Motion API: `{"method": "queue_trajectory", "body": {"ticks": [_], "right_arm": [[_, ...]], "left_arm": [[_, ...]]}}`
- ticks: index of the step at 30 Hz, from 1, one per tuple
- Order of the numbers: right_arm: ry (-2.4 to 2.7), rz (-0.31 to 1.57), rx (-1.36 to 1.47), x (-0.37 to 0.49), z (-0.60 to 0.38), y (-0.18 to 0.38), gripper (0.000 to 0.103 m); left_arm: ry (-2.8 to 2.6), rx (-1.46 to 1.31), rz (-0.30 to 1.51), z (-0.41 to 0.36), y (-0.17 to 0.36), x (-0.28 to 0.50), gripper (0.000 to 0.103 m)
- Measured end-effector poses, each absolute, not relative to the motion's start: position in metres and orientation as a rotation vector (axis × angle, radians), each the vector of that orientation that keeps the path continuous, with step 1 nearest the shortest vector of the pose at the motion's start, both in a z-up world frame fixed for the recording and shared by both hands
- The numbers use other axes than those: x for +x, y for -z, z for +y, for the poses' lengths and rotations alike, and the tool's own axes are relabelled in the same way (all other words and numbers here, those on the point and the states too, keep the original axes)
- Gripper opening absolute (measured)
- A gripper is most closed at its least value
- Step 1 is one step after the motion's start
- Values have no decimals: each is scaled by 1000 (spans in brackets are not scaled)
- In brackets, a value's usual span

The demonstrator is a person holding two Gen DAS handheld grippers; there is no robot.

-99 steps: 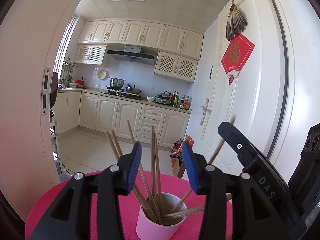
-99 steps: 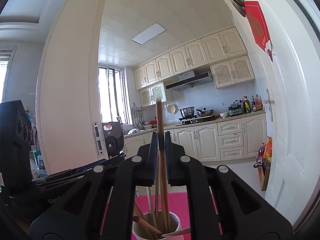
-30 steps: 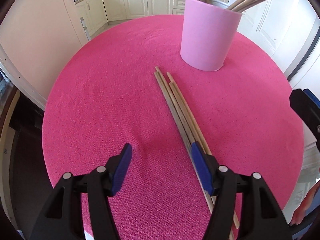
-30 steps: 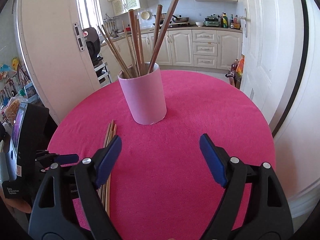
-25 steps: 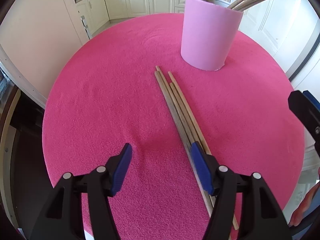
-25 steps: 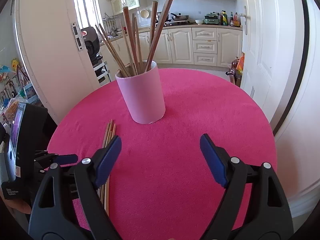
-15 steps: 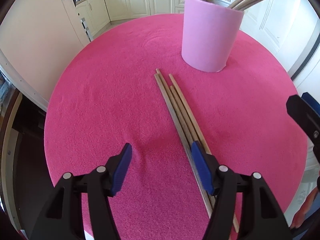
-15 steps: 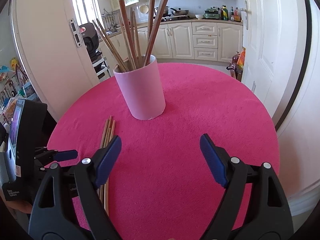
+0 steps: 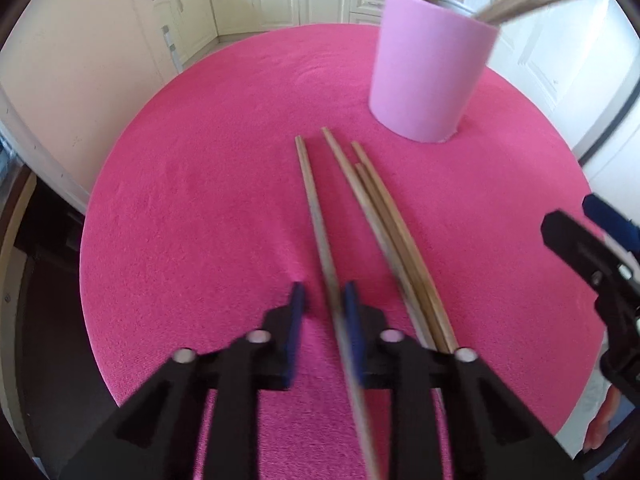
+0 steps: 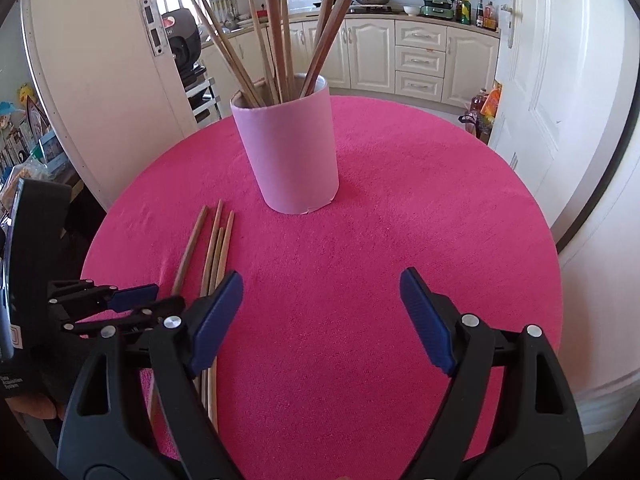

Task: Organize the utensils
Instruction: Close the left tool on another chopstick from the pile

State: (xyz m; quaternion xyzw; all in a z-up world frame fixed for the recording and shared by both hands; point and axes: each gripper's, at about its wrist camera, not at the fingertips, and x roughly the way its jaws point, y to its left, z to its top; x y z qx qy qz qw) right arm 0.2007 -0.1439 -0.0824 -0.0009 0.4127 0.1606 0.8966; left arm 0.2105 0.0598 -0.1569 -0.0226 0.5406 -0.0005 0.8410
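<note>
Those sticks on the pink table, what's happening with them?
A person is tidying chopsticks into the pink cup. The left gripper has just been closing around one chopstick, split off from the other three lying on the table. It isn't clearly pinched yet, with a gap on one side. The right gripper hangs open, holding nothing.

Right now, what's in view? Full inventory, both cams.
Round table with pink cloth: one, pink, fills both views.
Pink cylindrical holder: one, pale pink, upright at the table's far side.
Wooden chopsticks in the holder: several, brown, leaning outward.
Loose wooden chopsticks: four, brown, flat on the cloth in front of the holder; one lies apart from the other three.
Cream kitchen cabinets: background.
Left hand-held gripper: black, blue pads, jaws just closing around the separated chopstick.
Right hand-held gripper: open, empty.
</note>
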Motion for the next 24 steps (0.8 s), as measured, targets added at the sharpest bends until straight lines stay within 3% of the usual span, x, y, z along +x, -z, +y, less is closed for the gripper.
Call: {"method": "queue_trajectory", "body": {"ticks": [6,8,10,24], "right_arm": [[-417,965,-55,213,-115,91,78],[-445,1009,-74,217,-104,96,50],[-475,1051,-87,221,-95,100,33],[-509,1141,-168,227,-65,111,22]], "left_arm": [[54,-169,1124,81,157,203,9],[55,-172,1115,82,157,201,9],[56,-177,1110,79,158,200,9],[68,-211,1110,89,161,202,9]]}}
